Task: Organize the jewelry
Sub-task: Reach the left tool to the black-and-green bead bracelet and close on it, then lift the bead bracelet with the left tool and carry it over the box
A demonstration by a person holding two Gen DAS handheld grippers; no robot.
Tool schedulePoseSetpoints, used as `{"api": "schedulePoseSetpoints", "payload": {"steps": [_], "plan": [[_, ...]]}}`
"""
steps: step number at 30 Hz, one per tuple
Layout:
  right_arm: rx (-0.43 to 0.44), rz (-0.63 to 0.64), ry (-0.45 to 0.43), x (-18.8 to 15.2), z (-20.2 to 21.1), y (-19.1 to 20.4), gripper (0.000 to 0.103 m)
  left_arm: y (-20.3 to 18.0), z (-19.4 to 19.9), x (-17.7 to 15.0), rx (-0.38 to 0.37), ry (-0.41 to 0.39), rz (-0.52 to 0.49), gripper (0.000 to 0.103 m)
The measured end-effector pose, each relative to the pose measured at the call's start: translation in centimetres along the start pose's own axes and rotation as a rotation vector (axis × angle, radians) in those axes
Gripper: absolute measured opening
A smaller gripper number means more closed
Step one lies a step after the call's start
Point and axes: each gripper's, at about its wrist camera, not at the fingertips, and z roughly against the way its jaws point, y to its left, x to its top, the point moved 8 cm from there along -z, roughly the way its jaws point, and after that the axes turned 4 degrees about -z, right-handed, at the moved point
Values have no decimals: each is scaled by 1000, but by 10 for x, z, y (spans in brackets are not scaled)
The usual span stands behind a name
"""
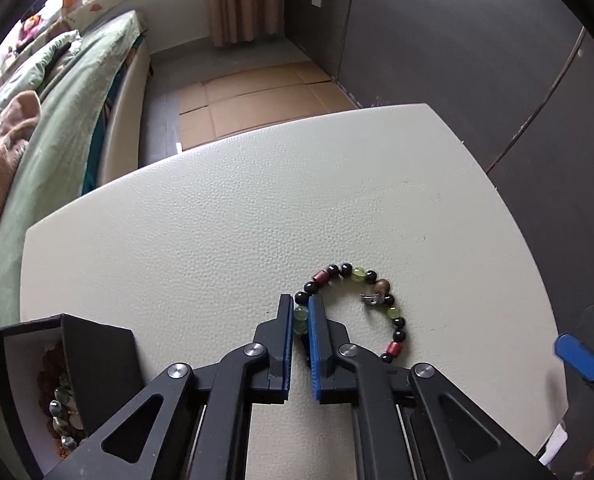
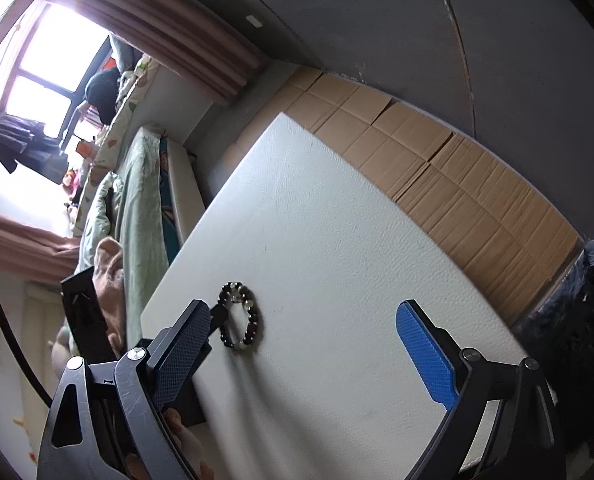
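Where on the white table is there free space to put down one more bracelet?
The far half of the white table, beyond the beaded bracelet, is bare to its far edge. Crowded: the near-left corner by the black jewelry box, and where the left gripper pinches the bracelet.

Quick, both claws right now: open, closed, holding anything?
Left claw: closed on the beaded bracelet, pinching a green bead as it lies on the white table.
Right claw: wide open, holding nothing.
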Motion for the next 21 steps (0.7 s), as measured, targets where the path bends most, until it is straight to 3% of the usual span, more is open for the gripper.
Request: {"api": "schedulePoseSetpoints", "payload": {"steps": [2, 9, 12, 21], "plan": [[-2, 6, 16, -2, -3, 1, 96, 4, 2, 0, 7, -3, 10, 7], [-5, 14, -8, 1, 1, -2, 96, -15, 32, 6, -88, -43, 0, 7], [-8, 16, -8, 2, 0, -3, 81, -22, 50, 14, -120, -67, 1, 7], [35, 20, 21, -2, -10, 4, 64, -21, 99, 21, -169, -132, -2, 7]]}}
